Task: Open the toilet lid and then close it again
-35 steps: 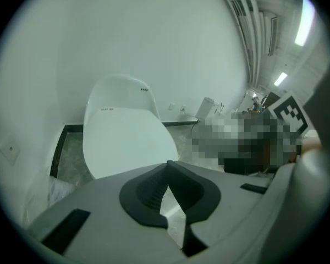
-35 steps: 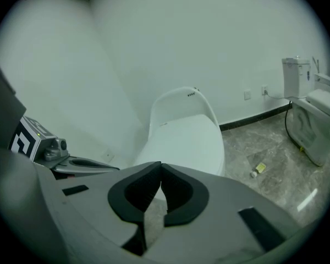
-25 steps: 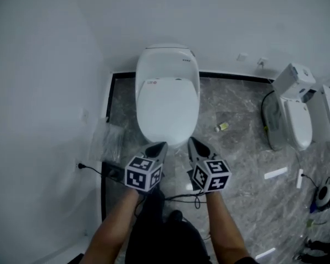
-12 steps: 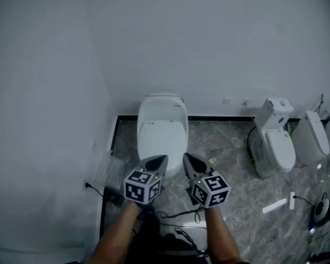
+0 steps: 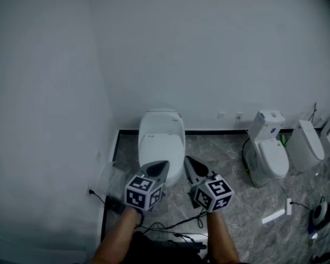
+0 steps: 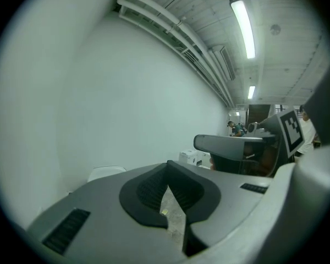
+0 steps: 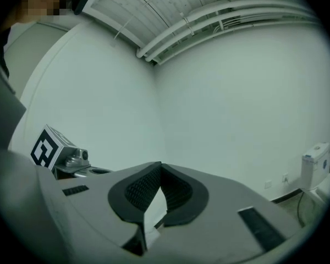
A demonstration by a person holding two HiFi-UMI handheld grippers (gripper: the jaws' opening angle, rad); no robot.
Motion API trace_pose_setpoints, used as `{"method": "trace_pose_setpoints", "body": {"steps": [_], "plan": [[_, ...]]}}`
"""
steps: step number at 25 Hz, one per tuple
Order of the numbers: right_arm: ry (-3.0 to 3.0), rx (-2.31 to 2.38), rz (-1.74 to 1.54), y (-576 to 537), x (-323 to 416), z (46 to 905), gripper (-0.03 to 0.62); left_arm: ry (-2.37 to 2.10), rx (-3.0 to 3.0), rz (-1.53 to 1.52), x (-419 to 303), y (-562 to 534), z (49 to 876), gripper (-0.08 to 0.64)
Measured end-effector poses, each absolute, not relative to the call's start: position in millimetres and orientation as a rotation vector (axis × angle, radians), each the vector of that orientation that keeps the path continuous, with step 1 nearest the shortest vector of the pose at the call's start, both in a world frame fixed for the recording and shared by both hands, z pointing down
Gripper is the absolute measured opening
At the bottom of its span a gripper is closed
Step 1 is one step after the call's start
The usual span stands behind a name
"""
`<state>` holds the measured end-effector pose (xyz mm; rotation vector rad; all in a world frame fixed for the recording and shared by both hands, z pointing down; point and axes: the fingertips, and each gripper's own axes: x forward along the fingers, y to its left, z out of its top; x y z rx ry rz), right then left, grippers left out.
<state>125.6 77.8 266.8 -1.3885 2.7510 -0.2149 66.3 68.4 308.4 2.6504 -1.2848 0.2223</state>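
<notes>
The white toilet (image 5: 161, 139) stands against the back wall with its lid (image 5: 161, 147) down. Both grippers hang in the air in front of it, touching nothing. My left gripper (image 5: 161, 164) is shut and empty, its tip just before the bowl's front. My right gripper (image 5: 188, 160) is shut and empty beside it, to the right. In the left gripper view the jaws of the left gripper (image 6: 168, 168) meet, and the toilet's (image 6: 105, 172) top shows low at the left. In the right gripper view the right gripper (image 7: 160, 167) points at bare wall.
Two more white toilets (image 5: 267, 147) (image 5: 305, 144) stand at the right on the grey marble floor (image 5: 225, 164). A black cable (image 5: 170, 224) runs from a wall plug (image 5: 91, 191) across the floor near the person's feet. A wall closes in the left side.
Both grippers have risen together, still shut. The head view has lifted too: the toilet now looks smaller and farther, with much more wall above it.
</notes>
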Motion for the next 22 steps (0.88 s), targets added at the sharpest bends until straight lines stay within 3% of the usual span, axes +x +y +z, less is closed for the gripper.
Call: {"method": "trace_pose_setpoints", "body": {"steps": [22], "plan": [[2.704, -1.478, -0.189, 94, 70, 242, 0.009, -1.139, 2.764, 0.251, 25, 75, 277, 0.006]]}}
